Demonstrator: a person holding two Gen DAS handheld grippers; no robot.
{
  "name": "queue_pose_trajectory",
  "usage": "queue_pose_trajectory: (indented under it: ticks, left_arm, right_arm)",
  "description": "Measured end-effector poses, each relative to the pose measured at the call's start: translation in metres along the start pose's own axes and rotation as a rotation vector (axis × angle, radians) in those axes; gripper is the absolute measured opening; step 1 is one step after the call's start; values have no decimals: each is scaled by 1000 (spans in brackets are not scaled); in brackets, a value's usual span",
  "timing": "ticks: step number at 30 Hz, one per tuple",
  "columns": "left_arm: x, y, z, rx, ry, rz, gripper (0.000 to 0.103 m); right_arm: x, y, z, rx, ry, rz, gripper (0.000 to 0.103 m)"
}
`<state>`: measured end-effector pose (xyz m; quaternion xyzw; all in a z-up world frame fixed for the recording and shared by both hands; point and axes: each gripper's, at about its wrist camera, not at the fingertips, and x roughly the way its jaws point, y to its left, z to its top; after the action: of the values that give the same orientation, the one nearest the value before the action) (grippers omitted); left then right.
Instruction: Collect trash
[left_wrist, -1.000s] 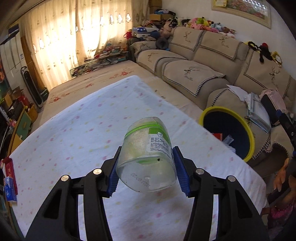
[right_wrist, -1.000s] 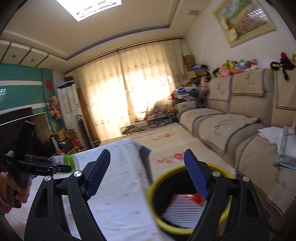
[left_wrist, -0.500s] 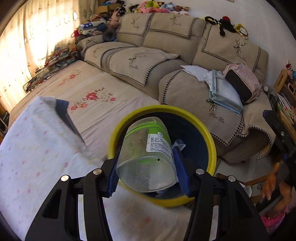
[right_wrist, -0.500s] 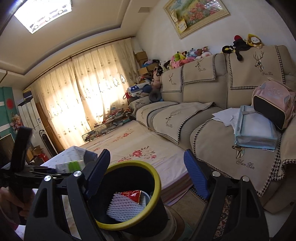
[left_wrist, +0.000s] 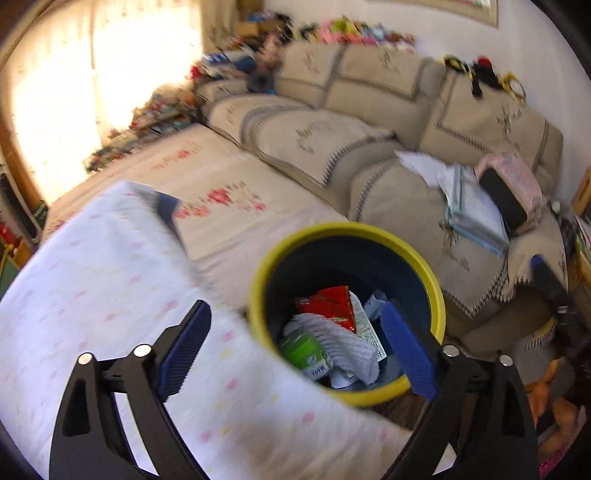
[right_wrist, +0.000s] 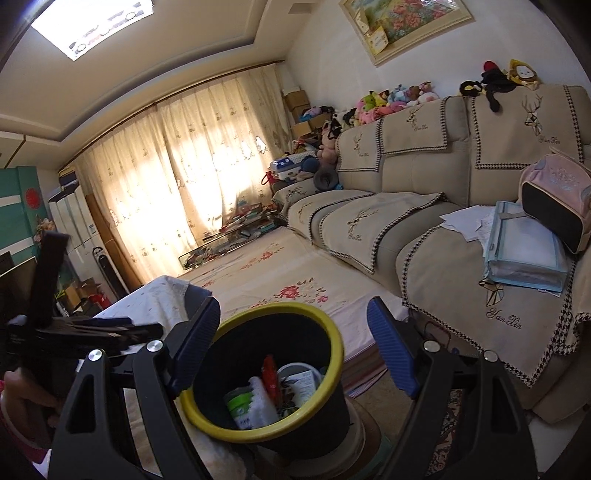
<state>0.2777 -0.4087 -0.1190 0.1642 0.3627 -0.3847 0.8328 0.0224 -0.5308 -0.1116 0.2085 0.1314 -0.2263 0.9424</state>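
Over yellow-rimmed bin (left_wrist: 258, 280): left tool (left_wrist: 295, 345) opening, empty; green-labelled jar (left_wrist: 304, 350) inside; right tool (right_wrist: 293, 349) spread.

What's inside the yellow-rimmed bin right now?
In the bin: a green-labelled plastic bottle, white foam netting, a red wrapper and some printed packaging. Anything beneath that pile, and the bin's bottom, is covered.
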Motion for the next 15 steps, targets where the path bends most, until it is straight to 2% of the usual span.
queue_pose_trajectory:
  ticks: [3, 7, 15]
  left_arm:
    - [-49, 12, -24, -21, -82, 89, 97]
    - [-111, 23, -65, -69, -179, 215, 98]
    - [-233, 57, -150, -241, -330, 459, 98]
  right_arm:
    - [-2, 18, -4, -34, 19, 42, 77]
    - [-11, 44, -10, -77, 35, 92, 78]
    - [-40, 95, -17, -184, 62, 176, 82]
